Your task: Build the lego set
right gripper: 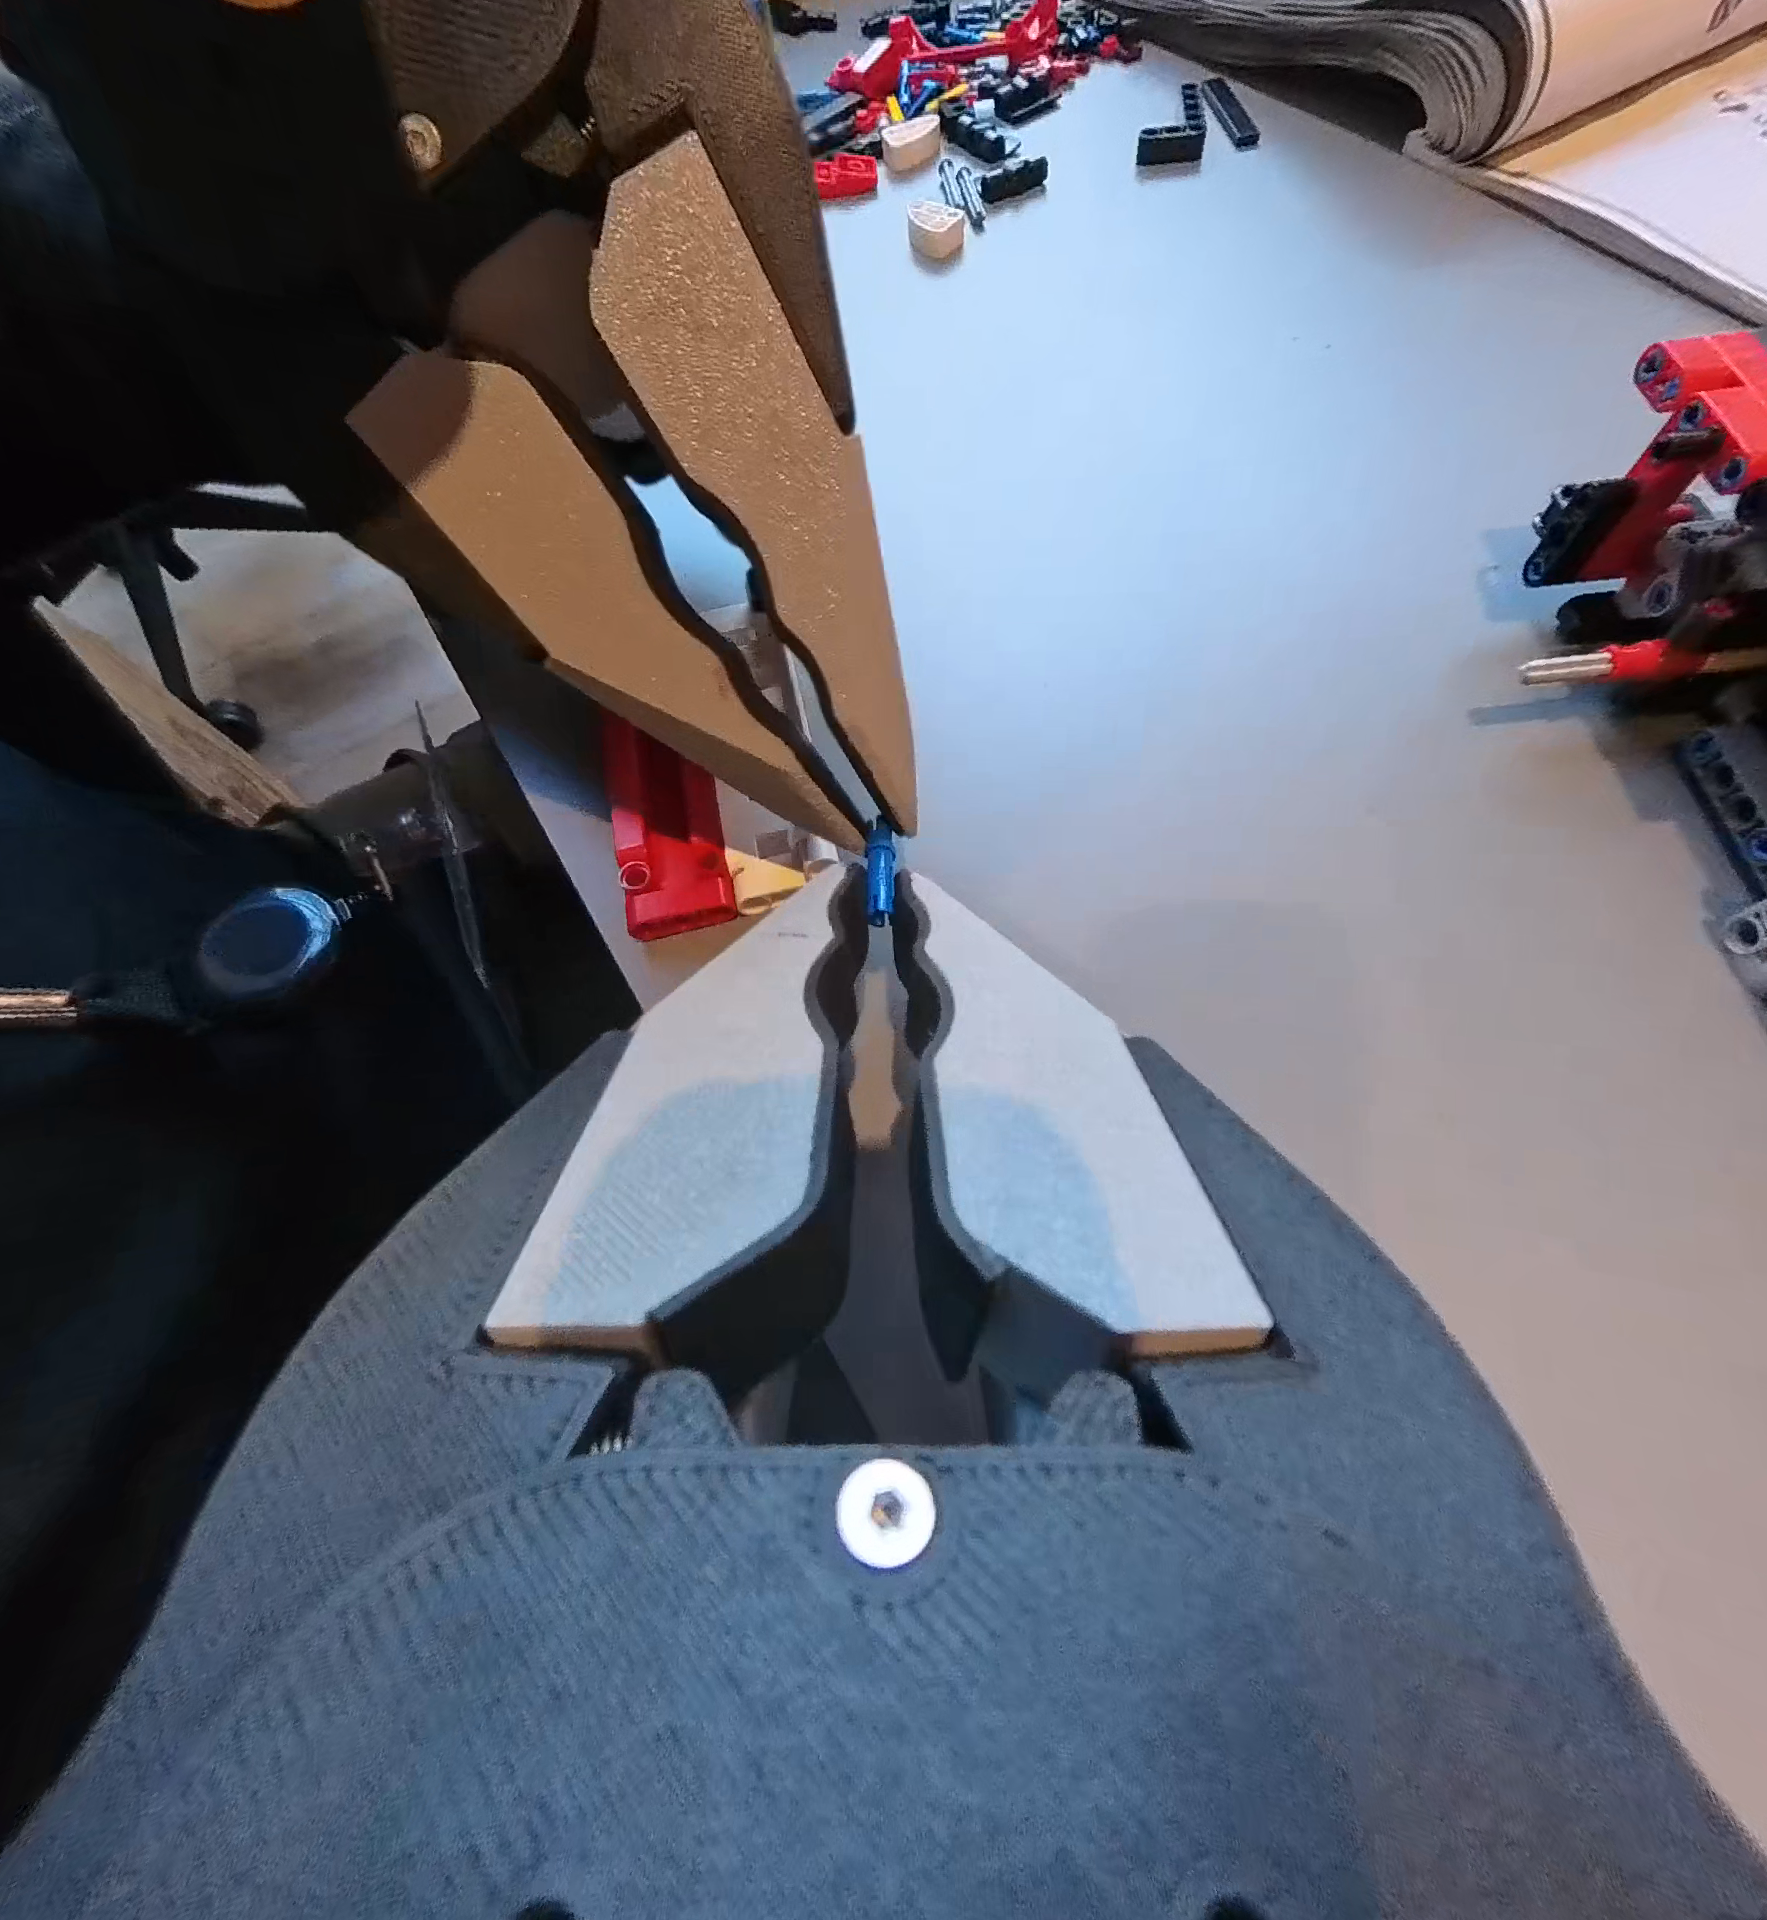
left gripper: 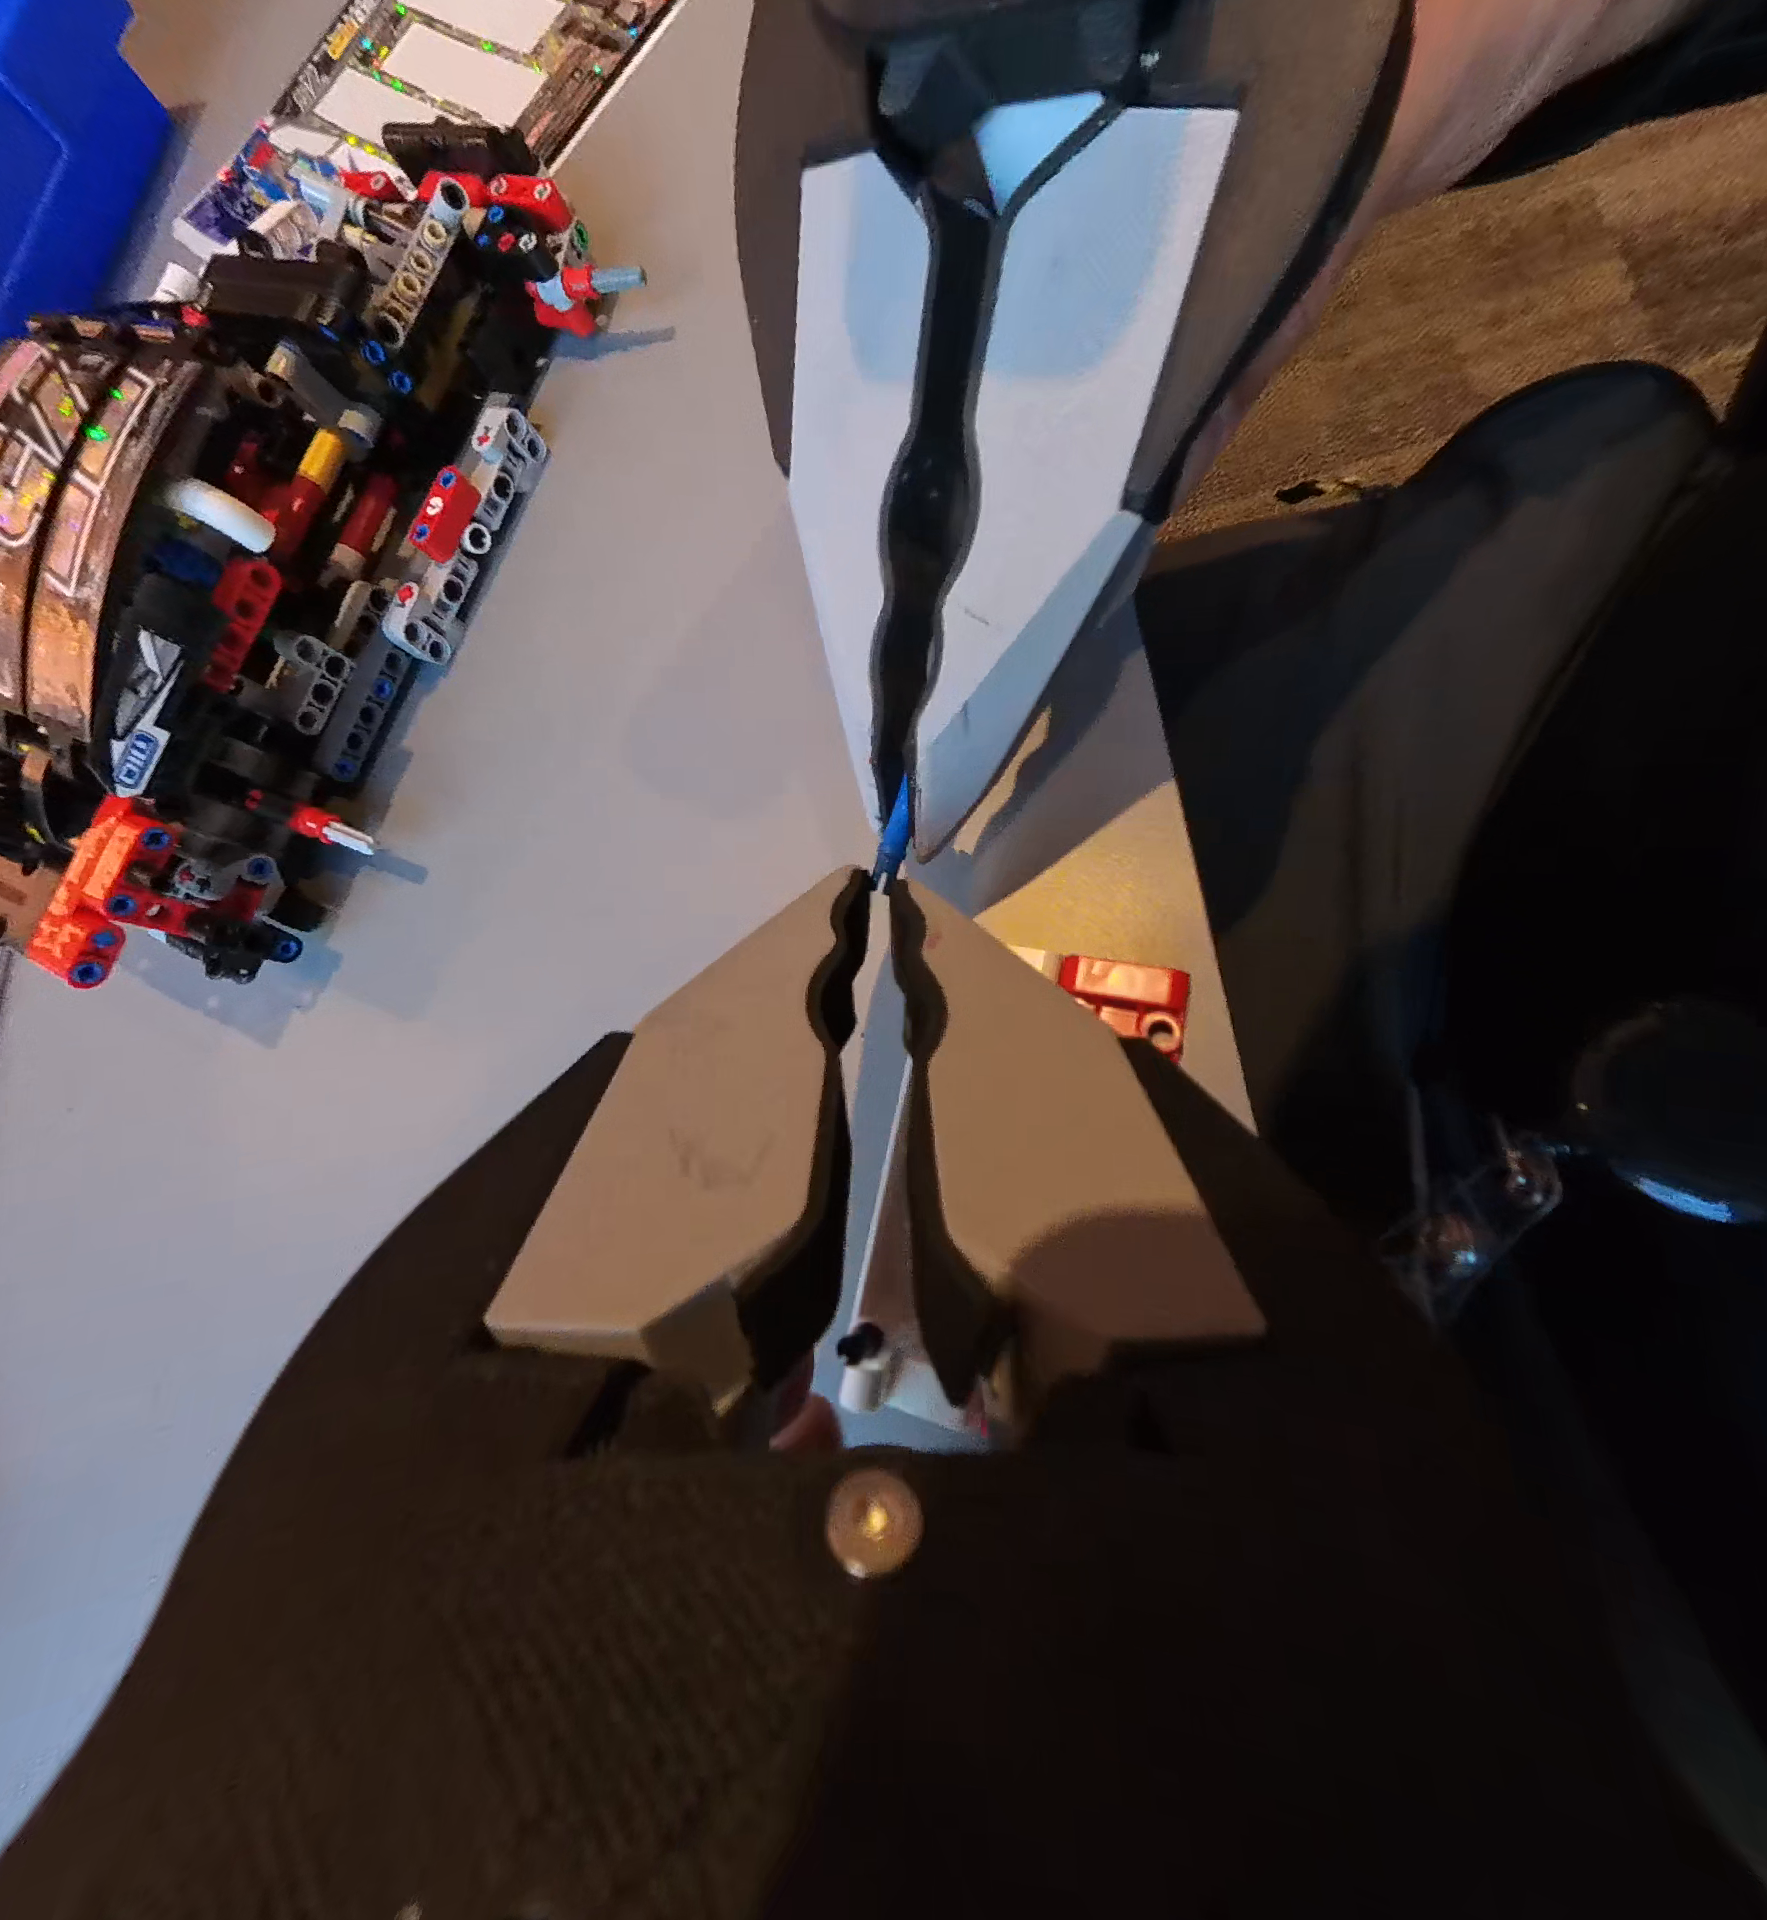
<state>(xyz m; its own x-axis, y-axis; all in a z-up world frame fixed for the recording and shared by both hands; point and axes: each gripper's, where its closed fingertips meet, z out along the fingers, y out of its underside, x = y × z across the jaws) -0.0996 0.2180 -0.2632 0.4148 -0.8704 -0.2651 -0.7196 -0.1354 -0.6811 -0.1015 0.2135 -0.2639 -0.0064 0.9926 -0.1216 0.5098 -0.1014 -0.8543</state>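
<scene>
Both claws, left (left gripper: 880,883) & right (right gripper: 881,902), pinch one blue pin (right gripper: 878,881) tip-to-tip.

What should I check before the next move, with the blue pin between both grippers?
1. Blue pin held by the right gripper: ok, its tips close on the pin's lower part.
2. Left gripper on the pin's other end: ok, tips pinch it.
3. Pin aligned tip to tip: ok, it runs straight between them.
4. Which gripper should release: cannot tell.
5. Partly built model clear of the handover: ok, it sits off to the side on the table.
6. Red piece at the table edge: ok, lying flat.
</scene>
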